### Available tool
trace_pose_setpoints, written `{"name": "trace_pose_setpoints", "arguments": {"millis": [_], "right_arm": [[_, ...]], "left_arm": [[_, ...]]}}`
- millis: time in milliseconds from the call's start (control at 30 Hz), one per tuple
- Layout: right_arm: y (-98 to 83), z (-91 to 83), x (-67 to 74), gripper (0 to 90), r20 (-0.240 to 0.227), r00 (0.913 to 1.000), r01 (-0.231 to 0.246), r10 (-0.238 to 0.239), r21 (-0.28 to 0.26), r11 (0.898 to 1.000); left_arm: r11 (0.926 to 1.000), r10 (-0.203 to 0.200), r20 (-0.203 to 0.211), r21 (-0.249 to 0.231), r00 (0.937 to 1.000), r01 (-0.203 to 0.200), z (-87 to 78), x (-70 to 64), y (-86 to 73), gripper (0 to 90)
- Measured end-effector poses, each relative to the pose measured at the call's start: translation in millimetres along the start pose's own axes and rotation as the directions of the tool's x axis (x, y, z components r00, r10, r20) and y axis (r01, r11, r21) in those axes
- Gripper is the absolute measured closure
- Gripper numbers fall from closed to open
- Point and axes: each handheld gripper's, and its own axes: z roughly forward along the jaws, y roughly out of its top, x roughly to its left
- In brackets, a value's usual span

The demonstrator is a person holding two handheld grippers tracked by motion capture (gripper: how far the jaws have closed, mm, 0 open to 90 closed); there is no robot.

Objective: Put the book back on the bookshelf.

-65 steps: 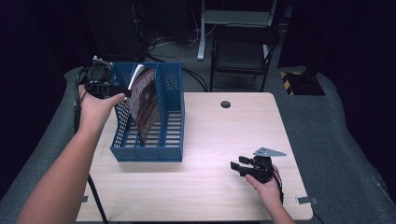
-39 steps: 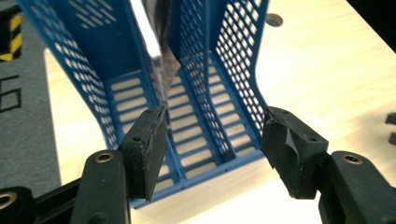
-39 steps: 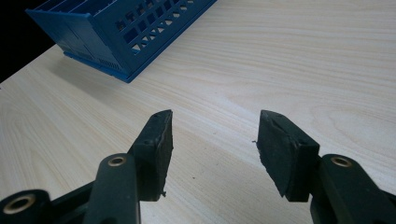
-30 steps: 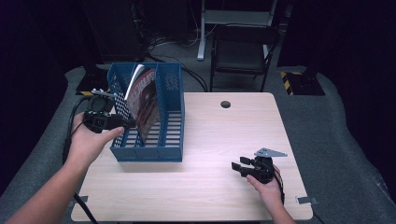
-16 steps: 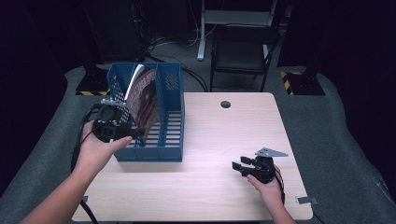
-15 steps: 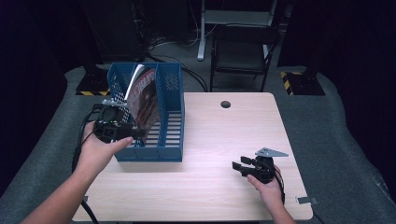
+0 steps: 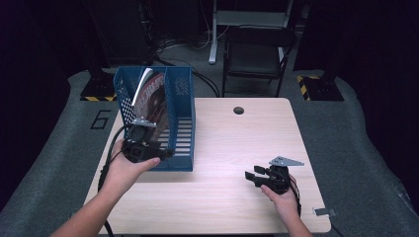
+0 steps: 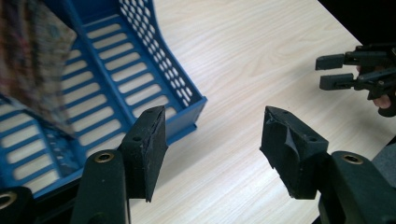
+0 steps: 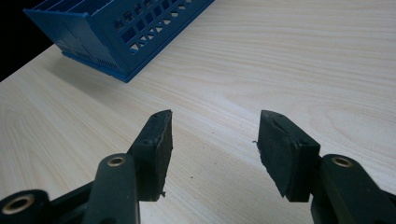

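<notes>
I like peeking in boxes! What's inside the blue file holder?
A magazine leans in the left compartment of the blue file holder; the other slots look bare. Its bottom edge is hidden behind the left gripper.

A lab or recording room is suggested. A plain wooden table [image 7: 232,148] with a cable hole [image 7: 238,110] is set on grey carpet marked with a number [image 7: 103,119]. Yellow-black hazard tape [image 7: 100,98] is seen on dark stand bases, and loose cables [image 7: 173,47] and a black chair [image 7: 253,59] are kept behind, against unlit surroundings.

Blue slatted file rack [image 7: 180,123] stands upright on the table's left side, with a patterned magazine [image 7: 150,96] leaning in its left slot.
</notes>
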Motion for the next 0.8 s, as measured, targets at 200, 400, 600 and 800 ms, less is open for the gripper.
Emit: {"name": "trace_pose_setpoints", "arguments": {"millis": [200, 400, 600, 800], "right_arm": [[0.0, -0.1, -0.1, 44.8, 0.0, 1.0, -0.001, 0.001, 0.001, 1.0], [0.0, 0.3, 0.0, 44.8, -0.001, 1.0, 0.0, 0.0, 0.001, 1.0], [0.0, 0.6, 0.5, 44.8, 0.001, 1.0, 0.002, -0.002, -0.001, 1.0], [-0.1, 0.7, 0.7, 44.7, 0.0, 1.0, 0.0, 0.0, 0.0, 1.0]], "left_arm": [[0.9994, 0.034, 0.022, 0.004, 0.9992, -0.034, 18.6, -11.0, -14.6, 40.4], [0.9976, 0.066, 0.031, 0.017, 0.9973, -0.066, 34.2, -20.5, -31.0, 40.5], [0.9976, 0.069, 0.099, 0.0, 0.9927, -0.069, 48.7, -26.8, -46.4, 40.8], [0.997, 0.077, 0.114, -0.017, 0.9905, -0.075, 61.2, -28.0, -60.2, 41.0]]}}
